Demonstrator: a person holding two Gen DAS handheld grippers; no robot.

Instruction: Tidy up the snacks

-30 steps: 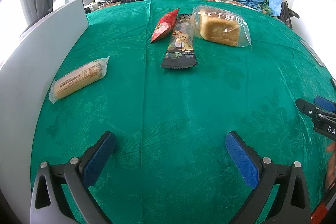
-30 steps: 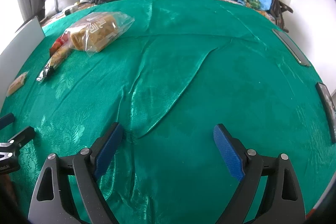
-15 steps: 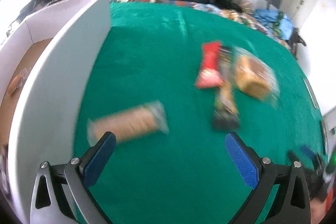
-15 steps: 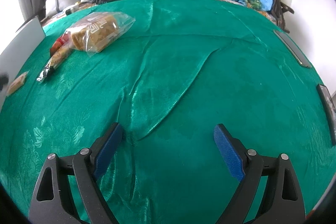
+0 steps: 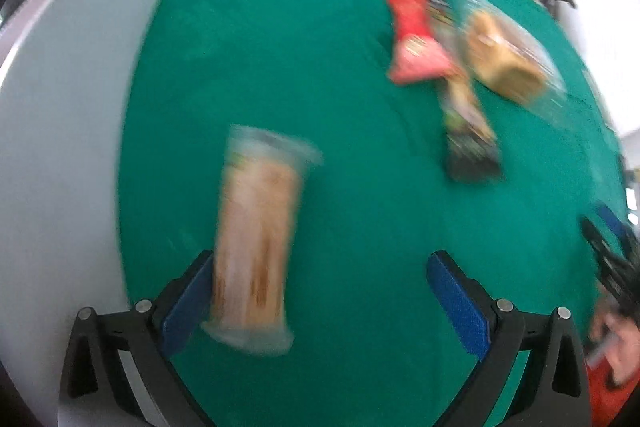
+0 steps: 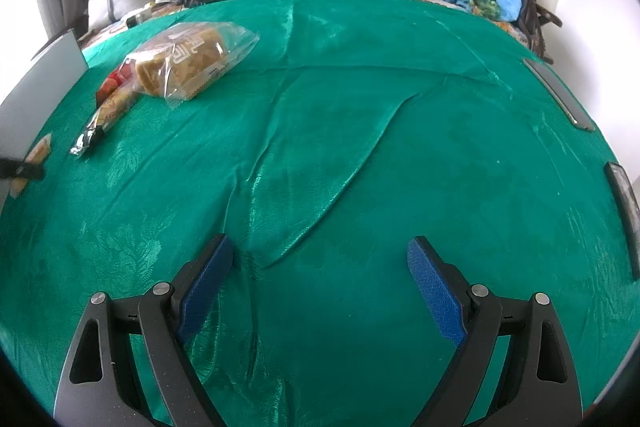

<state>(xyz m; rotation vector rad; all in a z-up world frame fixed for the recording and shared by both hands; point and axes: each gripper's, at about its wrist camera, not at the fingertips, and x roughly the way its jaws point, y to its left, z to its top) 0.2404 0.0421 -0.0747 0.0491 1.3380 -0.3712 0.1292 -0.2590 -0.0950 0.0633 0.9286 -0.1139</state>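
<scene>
Crinkly (seemingly biscuit) packet [image 5: 256,239], oblong

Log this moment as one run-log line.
left gripper: open, over biscuit pack, not gripping | right gripper: open, idle over green cloth | bread bag: untouched
</scene>
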